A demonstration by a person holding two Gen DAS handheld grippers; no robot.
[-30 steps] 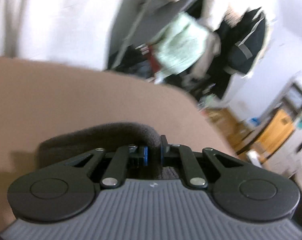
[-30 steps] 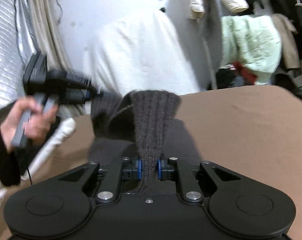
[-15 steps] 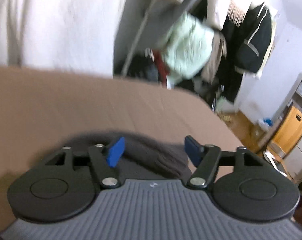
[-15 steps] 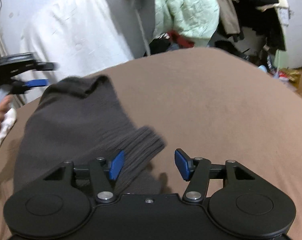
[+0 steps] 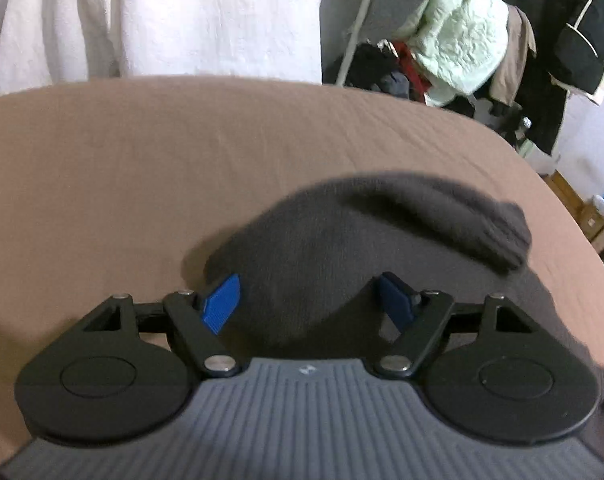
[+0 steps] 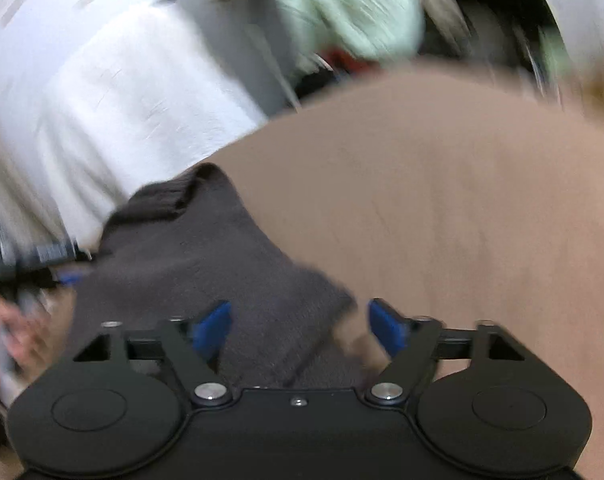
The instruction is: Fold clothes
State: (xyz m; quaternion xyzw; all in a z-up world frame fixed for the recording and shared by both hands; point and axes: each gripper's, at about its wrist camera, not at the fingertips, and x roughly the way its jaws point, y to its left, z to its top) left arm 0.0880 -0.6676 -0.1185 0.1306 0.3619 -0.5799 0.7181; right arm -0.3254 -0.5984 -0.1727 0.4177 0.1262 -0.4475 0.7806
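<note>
A dark grey knitted garment (image 5: 342, 240) lies folded on the brown cloth-covered table (image 5: 181, 152). A ribbed cuff sticks out at its right end. My left gripper (image 5: 310, 300) is open and empty just above the garment's near edge. In the blurred right wrist view the same garment (image 6: 189, 256) lies to the left on the table (image 6: 462, 200). My right gripper (image 6: 299, 324) is open and empty over its near corner. The left gripper and the hand holding it (image 6: 17, 320) show blurred at the far left.
A white sheet (image 5: 161, 16) hangs behind the table. A rack with a pale green jacket (image 5: 458, 44) and dark clothes (image 5: 578, 28) stands at the back right. Boxes lie on the floor at the right (image 5: 598, 208).
Both grippers were shut on the garment one second ago and lifted it. Both have opened and let it drop on the table. The right gripper is moving, so its view is blurred.
</note>
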